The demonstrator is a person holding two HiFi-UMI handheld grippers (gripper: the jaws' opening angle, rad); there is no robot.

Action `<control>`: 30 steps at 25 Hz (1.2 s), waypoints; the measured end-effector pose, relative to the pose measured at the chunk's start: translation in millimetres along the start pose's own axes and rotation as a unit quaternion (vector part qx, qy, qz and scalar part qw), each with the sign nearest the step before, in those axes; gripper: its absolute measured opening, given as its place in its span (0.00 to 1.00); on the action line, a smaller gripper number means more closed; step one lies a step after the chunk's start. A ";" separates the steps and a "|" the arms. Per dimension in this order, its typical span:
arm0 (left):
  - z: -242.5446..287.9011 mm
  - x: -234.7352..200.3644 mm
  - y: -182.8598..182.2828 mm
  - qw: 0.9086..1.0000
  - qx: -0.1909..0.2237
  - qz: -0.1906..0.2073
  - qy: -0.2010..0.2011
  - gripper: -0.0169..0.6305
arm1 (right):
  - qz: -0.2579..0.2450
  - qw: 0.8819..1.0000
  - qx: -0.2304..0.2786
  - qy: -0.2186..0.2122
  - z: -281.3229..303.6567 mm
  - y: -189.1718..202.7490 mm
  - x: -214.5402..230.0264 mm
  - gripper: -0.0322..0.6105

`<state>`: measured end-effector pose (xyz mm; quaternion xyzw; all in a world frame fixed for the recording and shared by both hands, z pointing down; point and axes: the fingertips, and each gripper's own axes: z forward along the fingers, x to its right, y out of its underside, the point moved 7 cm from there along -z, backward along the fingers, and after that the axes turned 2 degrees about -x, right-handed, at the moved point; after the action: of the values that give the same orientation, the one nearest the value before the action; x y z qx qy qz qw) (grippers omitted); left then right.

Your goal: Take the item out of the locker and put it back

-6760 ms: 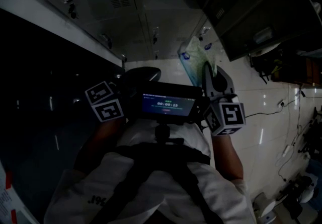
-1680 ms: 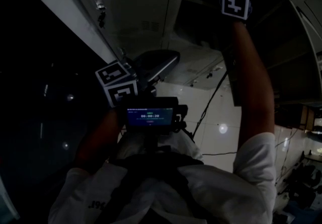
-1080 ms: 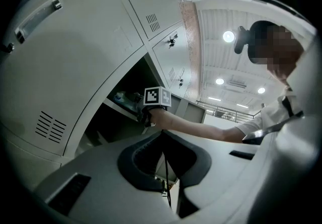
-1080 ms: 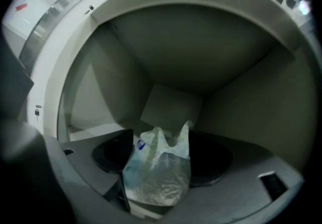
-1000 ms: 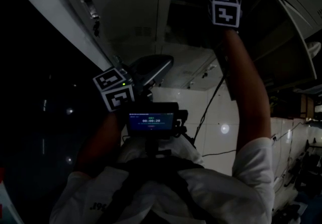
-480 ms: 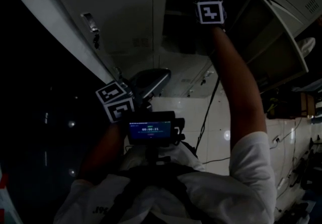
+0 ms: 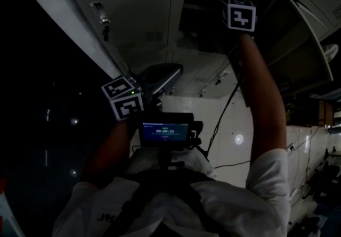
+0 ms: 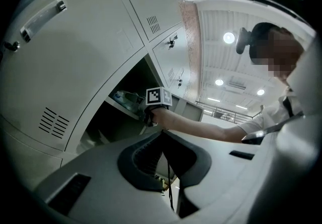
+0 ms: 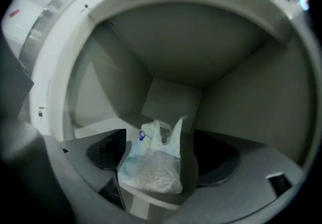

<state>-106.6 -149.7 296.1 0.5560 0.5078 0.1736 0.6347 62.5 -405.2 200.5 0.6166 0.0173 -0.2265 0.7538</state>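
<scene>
Two fingers (image 9: 106, 153) of the right gripper (image 9: 158, 143), just opened, flank the bag (image 9: 152, 170).

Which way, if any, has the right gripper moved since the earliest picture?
Yes: the right gripper rose into the open grey locker; jaws just opened, white plastic bag between.

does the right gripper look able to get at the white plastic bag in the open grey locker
Likely yes: the right gripper is inside the open grey locker, its fingers have just been opening, and the white plastic bag sits between them, unobstructed.
</scene>
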 end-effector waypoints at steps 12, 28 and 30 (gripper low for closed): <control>3.1 1.4 8.8 1.000 -0.007 -0.009 0.013 0.03 | -0.025 0.998 0.058 -0.029 -69.1 3.9 -22.6 0.69; -2.4 -7.8 27.5 0.999 -0.016 -0.026 0.016 0.03 | 0.014 0.994 0.064 -0.087 -125.3 53.0 -51.0 0.58; -4.0 -7.2 28.4 0.999 -0.016 -0.028 0.016 0.03 | 0.015 0.993 0.066 -0.094 -132.6 56.1 -55.1 0.48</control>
<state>-103.2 -144.1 324.9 0.5283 0.5304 0.1732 0.6400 67.1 -255.6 237.3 0.6411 -0.0780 -0.2731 0.7129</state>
